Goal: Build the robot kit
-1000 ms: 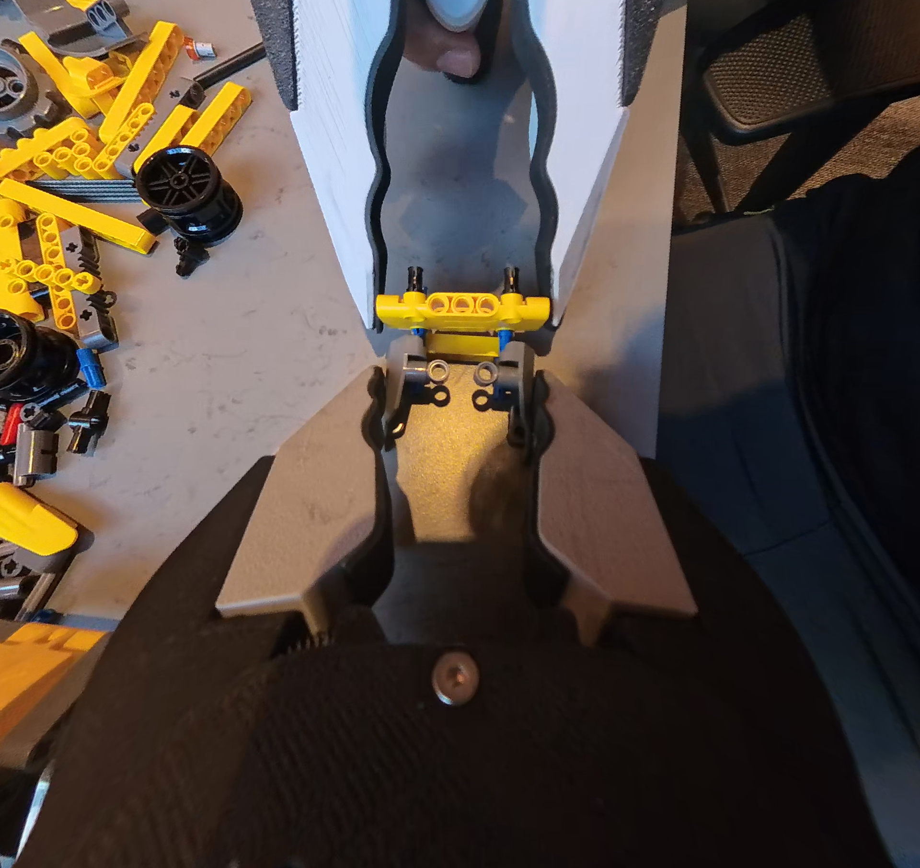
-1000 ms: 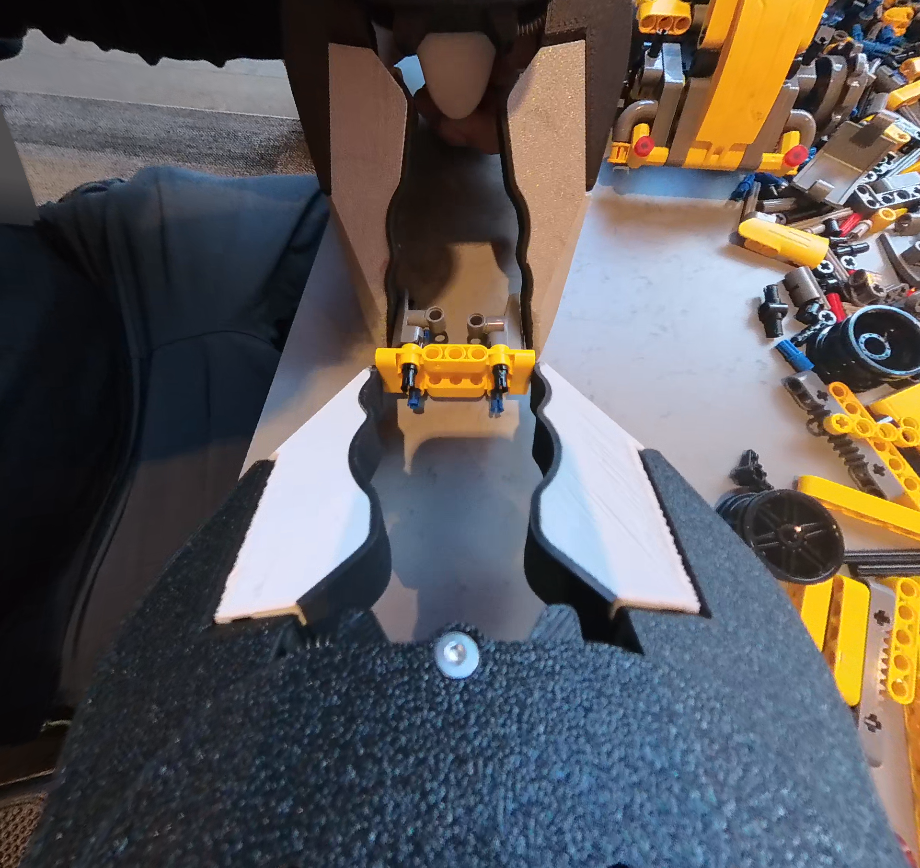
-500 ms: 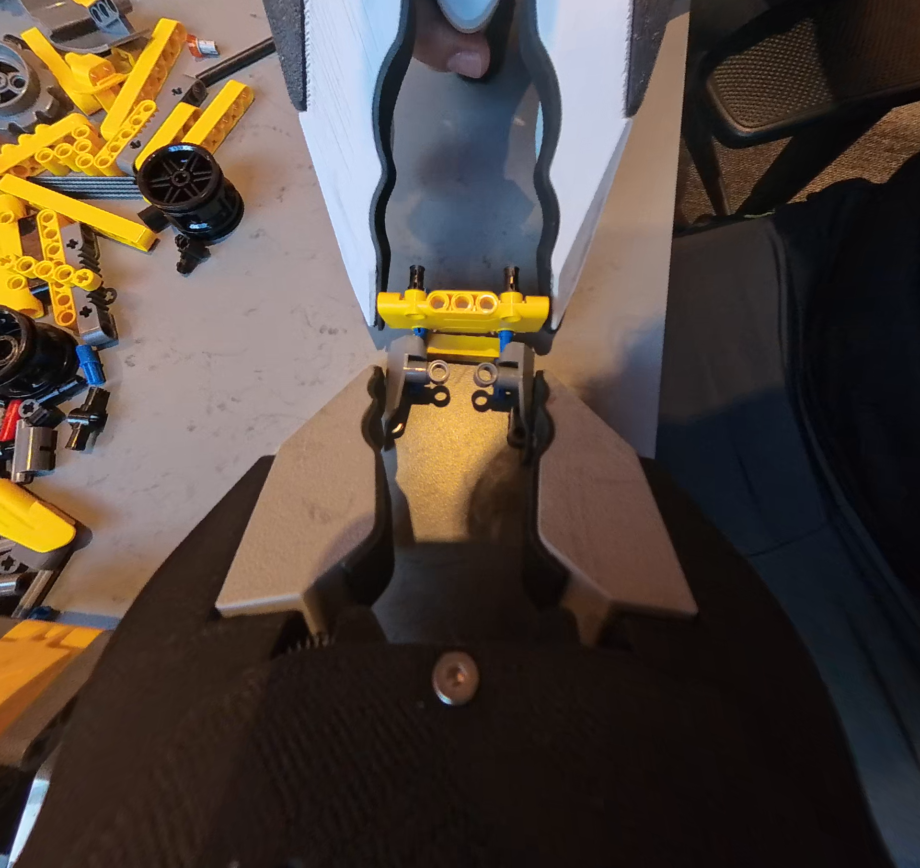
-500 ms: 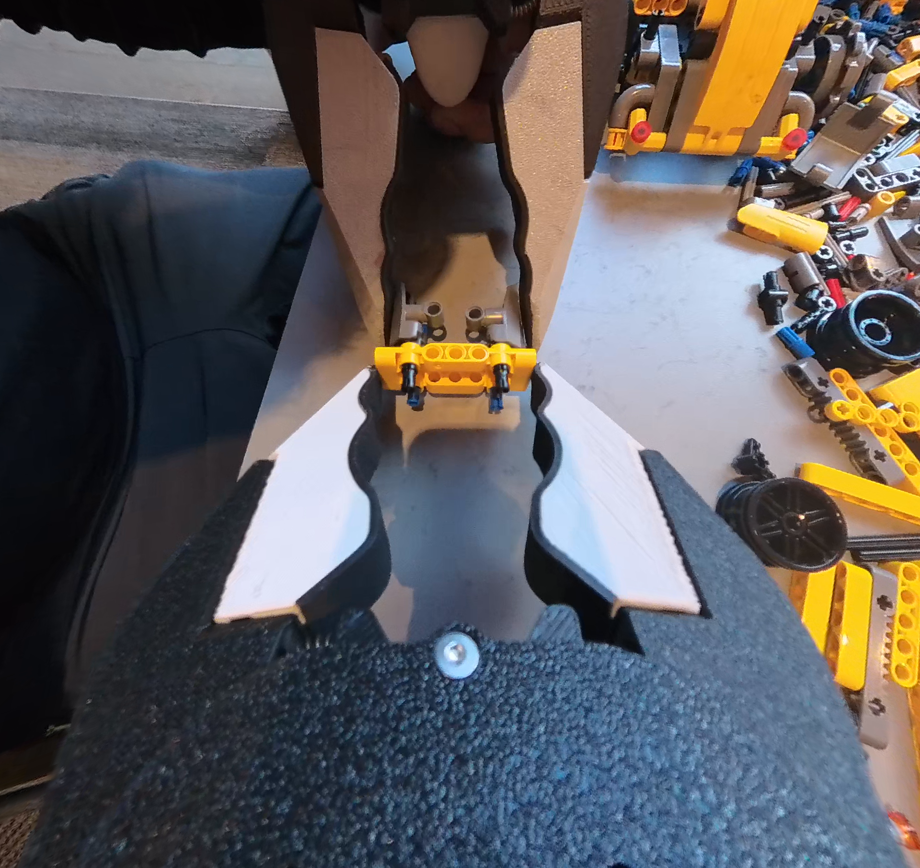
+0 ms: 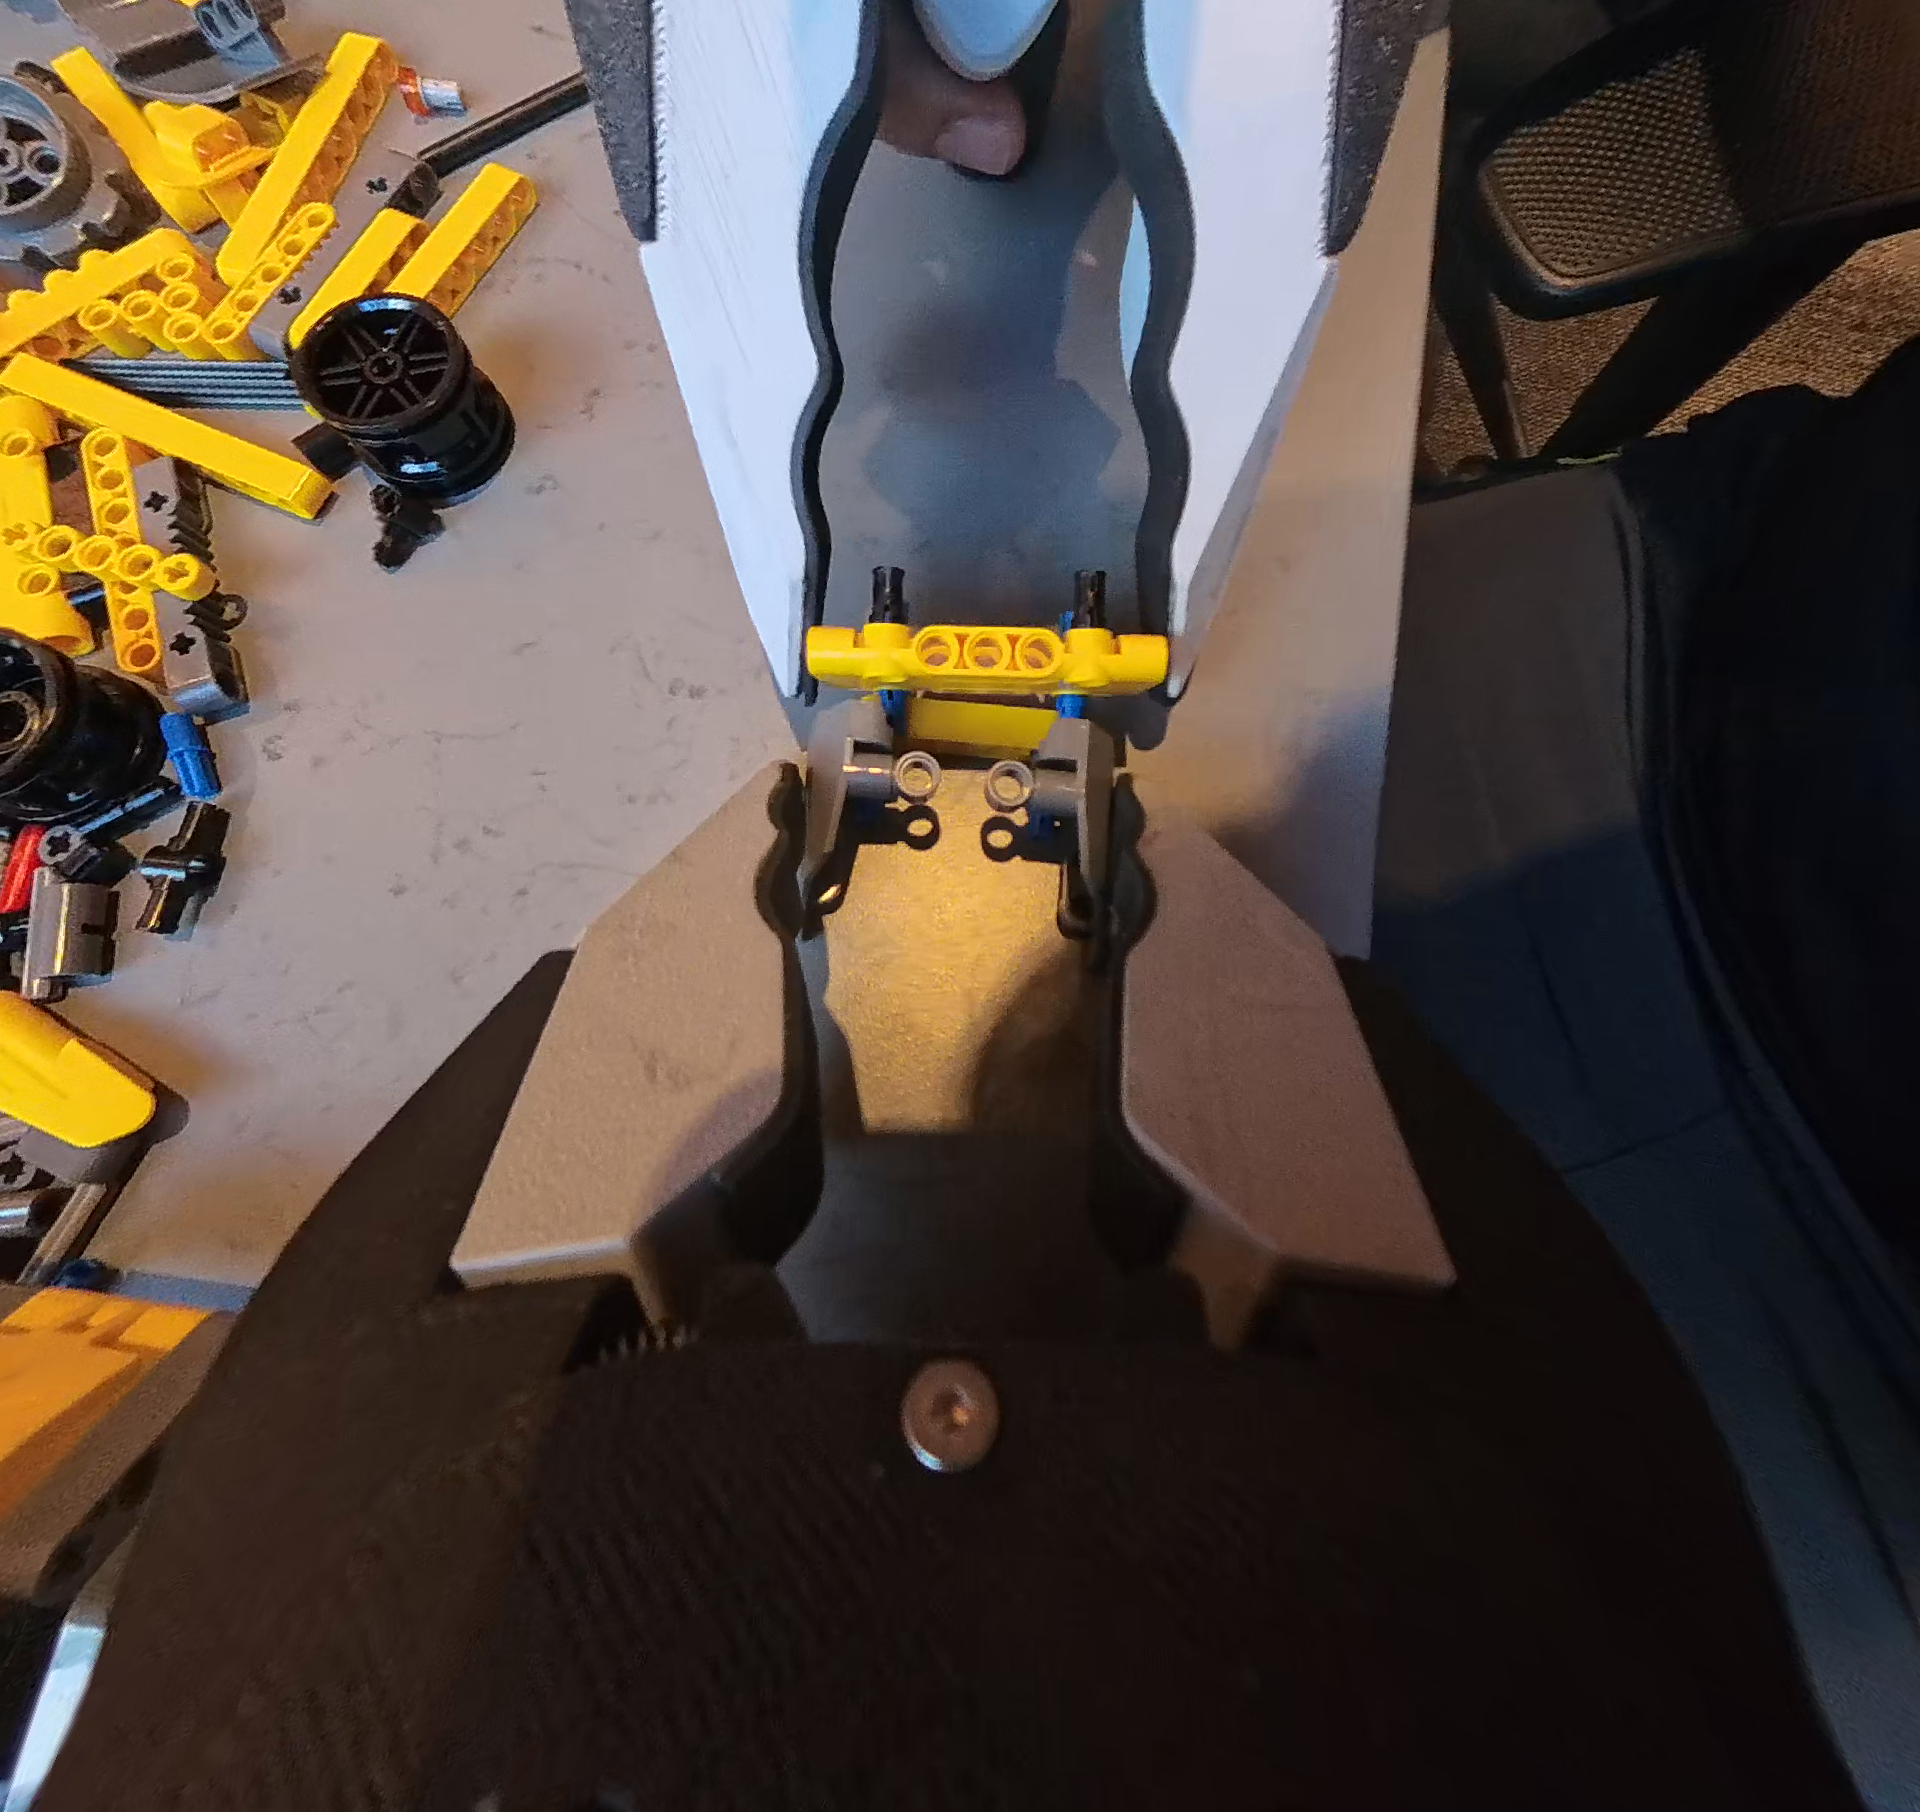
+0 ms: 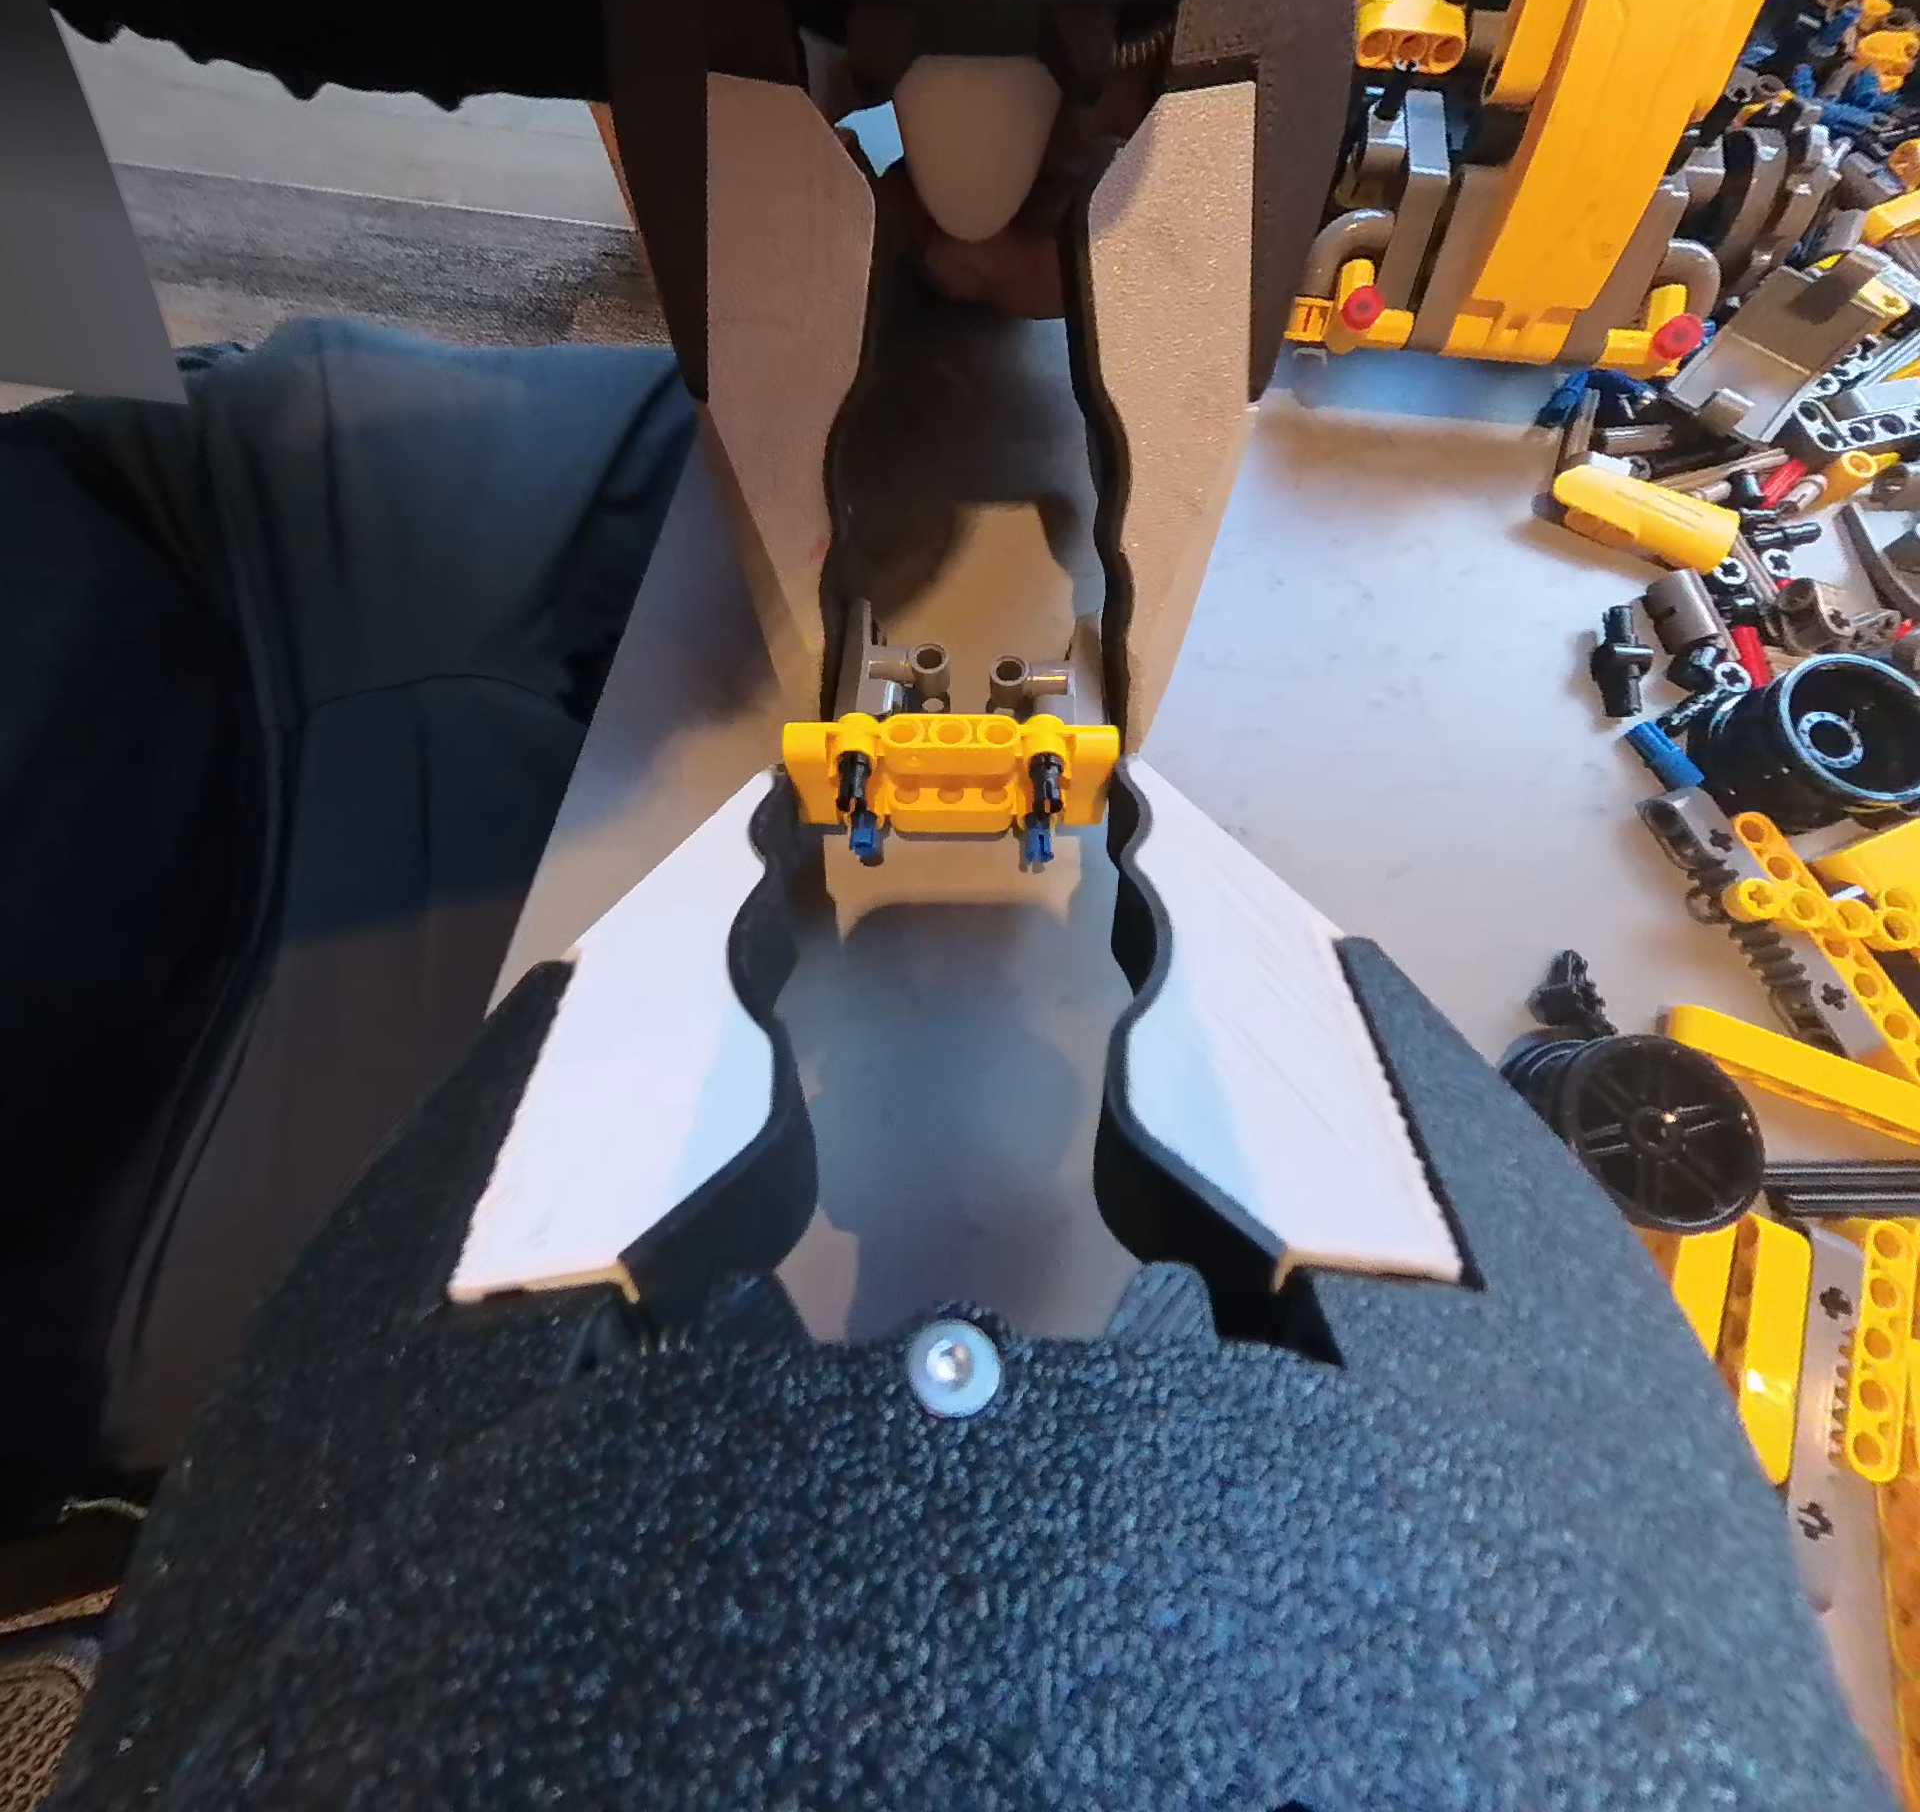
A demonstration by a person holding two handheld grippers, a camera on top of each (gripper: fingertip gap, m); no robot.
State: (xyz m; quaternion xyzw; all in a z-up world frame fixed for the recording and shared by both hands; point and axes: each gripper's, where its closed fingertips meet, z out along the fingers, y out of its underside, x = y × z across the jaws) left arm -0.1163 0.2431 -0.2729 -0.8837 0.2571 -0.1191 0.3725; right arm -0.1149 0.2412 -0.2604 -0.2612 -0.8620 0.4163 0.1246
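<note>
The left gripper [image 5: 951,827], with grey fingers, clamps the two grey connector pieces [image 5: 1060,775] of a small assembly. Facing it tip to tip, the right gripper [image 6: 951,796], with white fingers, is closed on the yellow frame piece [image 6: 948,775] joined to them. The assembly hangs above the bench [image 5: 468,775] edge. A black wheel [image 5: 400,391] lies among yellow beams [image 5: 156,432] well to the side.

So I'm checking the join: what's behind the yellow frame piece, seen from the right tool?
Behind the yellow frame piece, two grey connectors sit between the left tool fingers. The frame hides where they meet it.
</note>
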